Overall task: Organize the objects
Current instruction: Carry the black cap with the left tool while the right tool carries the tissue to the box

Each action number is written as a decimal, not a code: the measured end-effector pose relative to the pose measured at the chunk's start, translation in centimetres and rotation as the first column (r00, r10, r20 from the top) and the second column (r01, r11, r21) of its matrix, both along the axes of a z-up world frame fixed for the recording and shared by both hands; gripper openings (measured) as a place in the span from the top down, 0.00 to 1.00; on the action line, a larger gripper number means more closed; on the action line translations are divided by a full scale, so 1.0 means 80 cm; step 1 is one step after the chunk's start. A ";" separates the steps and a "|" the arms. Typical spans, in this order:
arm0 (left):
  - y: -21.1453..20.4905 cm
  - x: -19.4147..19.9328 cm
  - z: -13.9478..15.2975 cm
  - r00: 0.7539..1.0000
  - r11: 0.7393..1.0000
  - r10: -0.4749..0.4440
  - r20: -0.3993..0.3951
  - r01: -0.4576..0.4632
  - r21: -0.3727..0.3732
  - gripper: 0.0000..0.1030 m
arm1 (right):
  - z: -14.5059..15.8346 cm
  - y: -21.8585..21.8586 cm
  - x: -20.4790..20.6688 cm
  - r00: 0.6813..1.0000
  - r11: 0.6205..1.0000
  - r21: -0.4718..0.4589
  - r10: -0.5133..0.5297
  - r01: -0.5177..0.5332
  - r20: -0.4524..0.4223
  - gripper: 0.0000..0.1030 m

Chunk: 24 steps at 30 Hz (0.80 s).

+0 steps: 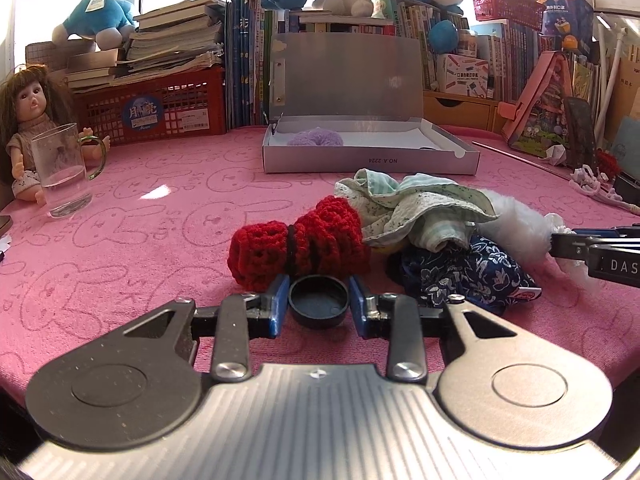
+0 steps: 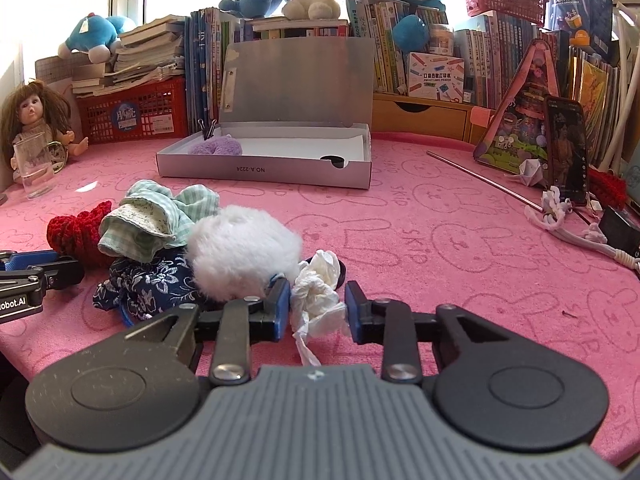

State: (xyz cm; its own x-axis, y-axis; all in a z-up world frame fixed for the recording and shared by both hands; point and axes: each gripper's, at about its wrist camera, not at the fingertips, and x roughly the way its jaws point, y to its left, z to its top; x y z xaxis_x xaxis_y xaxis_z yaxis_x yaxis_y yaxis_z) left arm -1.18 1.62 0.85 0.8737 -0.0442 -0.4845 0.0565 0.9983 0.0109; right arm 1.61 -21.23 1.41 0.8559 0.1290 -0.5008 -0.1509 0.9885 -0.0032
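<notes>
A pile of scrunchies lies on the pink cloth: a red knitted one (image 1: 298,246), a green checked one (image 1: 412,208), a navy floral one (image 1: 464,272) and a white fluffy one (image 2: 244,252). An open grey box (image 1: 370,156) at the back holds a purple scrunchie (image 1: 316,138). My left gripper (image 1: 319,300) has its blue fingers on both sides of a black round cap (image 1: 319,300). My right gripper (image 2: 318,306) has its fingers on both sides of a crumpled white tissue (image 2: 318,296), beside the white scrunchie.
A glass mug (image 1: 66,170) and a doll (image 1: 30,120) stand at the left. Books, a red basket (image 1: 156,108) and plush toys line the back. A phone (image 2: 566,152), a metal rod (image 2: 480,178) and a white cord (image 2: 560,216) are at the right.
</notes>
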 end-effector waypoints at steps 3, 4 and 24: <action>-0.001 -0.002 0.007 1.000 1.000 -0.007 0.012 0.008 0.000 0.63 | 0.005 0.002 -0.001 1.000 1.000 -0.007 0.007 -0.007 0.009 0.67; -0.002 -0.001 0.010 1.000 1.000 -0.013 0.014 0.013 -0.004 0.63 | 0.007 0.003 -0.001 1.000 1.000 -0.011 0.008 -0.008 0.010 0.67; -0.012 0.015 0.036 0.996 0.999 -0.047 0.073 0.048 -0.004 0.63 | 0.009 0.003 0.004 1.000 1.000 -0.013 -0.007 0.007 0.012 0.70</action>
State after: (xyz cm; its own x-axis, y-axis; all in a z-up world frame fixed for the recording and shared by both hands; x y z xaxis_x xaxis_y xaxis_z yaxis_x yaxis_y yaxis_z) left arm -0.02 0.68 3.76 0.9036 -0.0892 -0.4190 0.1031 0.9946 0.0106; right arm 1.93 -21.03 2.13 0.8626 0.1165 -0.4923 -0.1440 0.9894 -0.0180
